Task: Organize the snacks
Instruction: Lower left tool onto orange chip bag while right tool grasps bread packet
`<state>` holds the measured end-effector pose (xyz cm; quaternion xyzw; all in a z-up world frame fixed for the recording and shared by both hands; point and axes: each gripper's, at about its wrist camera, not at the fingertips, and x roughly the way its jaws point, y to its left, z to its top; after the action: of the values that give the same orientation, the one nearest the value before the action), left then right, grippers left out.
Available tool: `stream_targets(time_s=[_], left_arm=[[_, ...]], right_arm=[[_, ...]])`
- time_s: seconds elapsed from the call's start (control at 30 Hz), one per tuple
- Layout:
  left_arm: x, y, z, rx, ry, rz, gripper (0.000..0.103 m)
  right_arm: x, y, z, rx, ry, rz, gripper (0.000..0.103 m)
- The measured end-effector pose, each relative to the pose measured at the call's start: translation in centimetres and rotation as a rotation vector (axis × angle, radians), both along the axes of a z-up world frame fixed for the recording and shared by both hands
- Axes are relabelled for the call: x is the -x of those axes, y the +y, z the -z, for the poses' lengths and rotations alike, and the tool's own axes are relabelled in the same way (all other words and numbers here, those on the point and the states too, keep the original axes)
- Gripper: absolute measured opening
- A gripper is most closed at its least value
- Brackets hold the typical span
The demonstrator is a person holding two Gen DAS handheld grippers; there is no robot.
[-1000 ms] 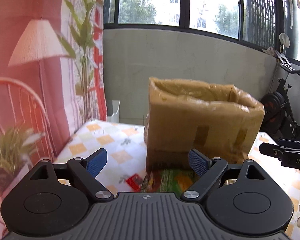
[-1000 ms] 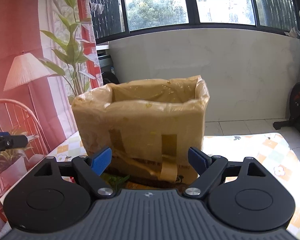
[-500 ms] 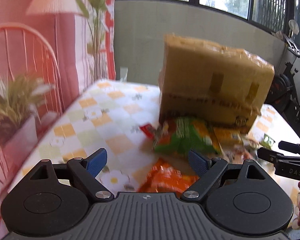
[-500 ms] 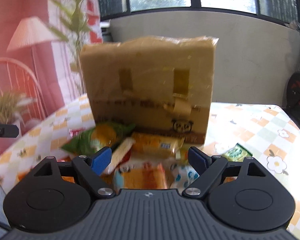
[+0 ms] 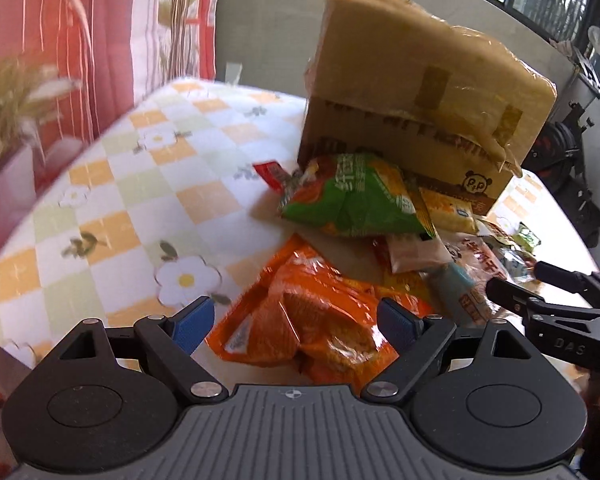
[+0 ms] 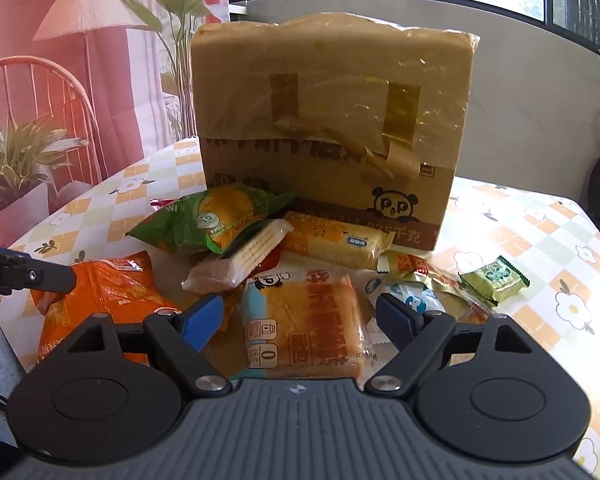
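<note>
A heap of snack packets lies on the checkered tablecloth in front of a taped cardboard box (image 5: 420, 92) (image 6: 328, 128). My left gripper (image 5: 296, 322) hangs open just above an orange snack bag (image 5: 312, 320), touching nothing. A green bag (image 5: 356, 196) (image 6: 216, 216) leans against the box. Over a clear bread packet (image 6: 304, 320) my right gripper (image 6: 300, 316) stands open, its pads apart from it. Beside that packet lie a wafer pack (image 6: 240, 260), a yellow cake bar (image 6: 336, 240) and a small green packet (image 6: 494, 274).
The tablecloth (image 5: 112, 216) runs to the near left edge. A red wall hanging with a plant picture (image 6: 40, 120) stands on the left. An exercise bike (image 5: 572, 148) is at the right beyond the table. The right gripper's fingers (image 5: 540, 300) show in the left view.
Both grippers have sunk and tipped downward toward the table. The snack heap, mostly hidden before, now fills the lower view. The box top has passed out of sight. Jaws kept the same width.
</note>
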<state>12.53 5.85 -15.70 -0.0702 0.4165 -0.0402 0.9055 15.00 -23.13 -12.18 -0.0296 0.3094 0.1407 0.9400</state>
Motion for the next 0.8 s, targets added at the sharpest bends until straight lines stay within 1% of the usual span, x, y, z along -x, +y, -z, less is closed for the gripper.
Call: stream_targets(time_s=[0.13, 0.23, 0.33, 0.4, 0.7, 0.8], left_arm=[[-0.3, 0.5, 0.7, 0.075, 0.062, -0.006, 0.090], [-0.6, 0.6, 1.0, 0.093, 0.083, -0.019, 0.090], [-1.4, 1.0, 1.5, 0.142, 0.110, -0.038, 0.090], [-2.1, 1.1, 1.7, 0.154, 0.119, -0.046, 0.090], [-4.3, -0.1, 2.7, 0.135, 0.121, -0.066, 0.093], [-4.5, -0.2, 3.9, 0.127, 0.159, -0.063, 0.092]], right_arm=[[0.0, 0.1, 0.0, 0.006, 0.001, 0.000, 0.086], [0.0, 0.2, 0.1, 0.012, 0.003, -0.003, 0.086], [-0.1, 0.2, 0.2, 0.013, 0.009, -0.002, 0.086], [-0.1, 0.1, 0.3, 0.013, 0.013, 0.002, 0.086], [-0.7, -0.4, 1.0, 0.012, 0.034, 0.016, 0.086], [-0.8, -0.2, 1.4, 0.022, 0.043, 0.007, 0.086]])
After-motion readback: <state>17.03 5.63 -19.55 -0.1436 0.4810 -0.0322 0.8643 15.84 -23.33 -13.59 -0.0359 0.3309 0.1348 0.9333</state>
